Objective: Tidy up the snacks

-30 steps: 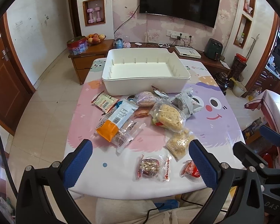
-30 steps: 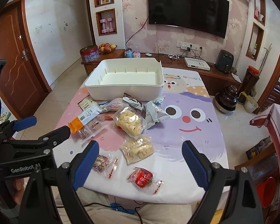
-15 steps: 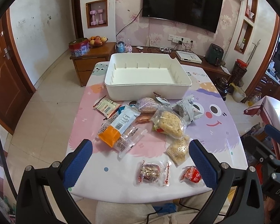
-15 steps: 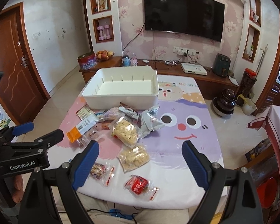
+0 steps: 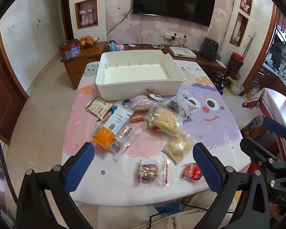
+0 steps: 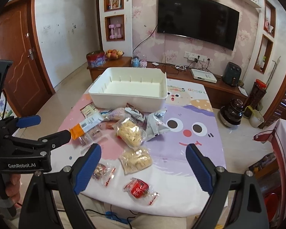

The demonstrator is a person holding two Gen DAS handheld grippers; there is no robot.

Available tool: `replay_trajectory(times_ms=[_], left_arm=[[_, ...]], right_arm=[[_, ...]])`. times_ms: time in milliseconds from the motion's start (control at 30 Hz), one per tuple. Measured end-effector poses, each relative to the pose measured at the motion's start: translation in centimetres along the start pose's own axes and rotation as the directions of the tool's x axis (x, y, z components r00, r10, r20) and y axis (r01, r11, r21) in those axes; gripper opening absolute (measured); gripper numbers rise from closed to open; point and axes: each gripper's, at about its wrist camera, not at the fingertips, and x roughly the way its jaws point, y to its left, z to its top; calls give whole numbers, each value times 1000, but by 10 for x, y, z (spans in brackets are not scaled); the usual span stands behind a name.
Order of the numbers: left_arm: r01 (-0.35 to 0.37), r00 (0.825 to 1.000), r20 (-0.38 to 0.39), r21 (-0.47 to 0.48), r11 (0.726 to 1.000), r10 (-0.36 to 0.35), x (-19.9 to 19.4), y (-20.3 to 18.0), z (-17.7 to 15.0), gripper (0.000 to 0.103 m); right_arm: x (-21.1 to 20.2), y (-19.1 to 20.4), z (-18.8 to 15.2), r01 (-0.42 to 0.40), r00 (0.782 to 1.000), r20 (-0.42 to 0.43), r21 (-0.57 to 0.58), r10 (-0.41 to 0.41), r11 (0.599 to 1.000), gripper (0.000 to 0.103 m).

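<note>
Snacks: a loose spread of wrapped packets on the table (image 5: 215,133), between the white bin and the near edge; none in the bin.
Orange packet (image 5: 112,126): long, orange end toward the near side, white label end toward the bin; lies across a clear wrapper (image 5: 124,141) at the left of the spread.
Barcode packet (image 5: 99,107): flat, just beside the bin's front left corner.
Purple packet (image 5: 141,103): near the bin's front wall, beside a dark torn wrapper (image 5: 154,96).
Grey bag (image 5: 183,105): crumpled, right of the purple packet.
Rice cake bag (image 5: 165,121): clear bag, pale block inside, middle of the spread.
Crumbly bag (image 5: 178,147): clear bag of pale pieces, just beside the rice cake bag on the near side.
Nut bar packet (image 5: 152,171): clear with red ends, close to the near edge.
Red packet (image 5: 192,172): right of the nut bar packet, also close to the near edge.
White bin (image 5: 139,76): open, rectangular, slotted inner walls, nothing visible inside; stands on the far half of the table.
Left gripper (image 5: 143,164): blue-padded fingers spread wide, holding nothing, above the near edge over the nut bar packet.
Right gripper (image 6: 143,162): fingers likewise spread wide and bare, above the near edge over the crumbly bag.
Hand (image 6: 12,186): partly visible at the left gripper's handle, right wrist view.
Surroundings: television (image 6: 196,17) on the wall, low wooden cabinet (image 5: 80,63) behind the table, fruit bowl (image 6: 114,54) on it.
</note>
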Motion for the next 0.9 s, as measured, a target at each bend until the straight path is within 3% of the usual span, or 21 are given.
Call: replay_trajectory(times_ms=[300, 467, 667, 900], left_arm=[[-22, 999, -46, 57, 998, 24, 23, -5, -11, 103], [3, 992, -127, 97, 995, 9, 54, -7, -27, 103], [87, 956, -288, 83, 993, -60, 102, -4, -53, 103], [121, 921, -377, 43, 992, -96, 139, 3, -71, 103]], right_arm=[[22, -7, -18, 24, 998, -54, -30, -25, 999, 91], [51, -18, -37, 16, 991, -131, -32, -20, 999, 91], [92, -23, -71, 15, 961, -275, -78, -36, 997, 91], [118, -20, -94, -31, 939, -345, -108, -8, 994, 91]])
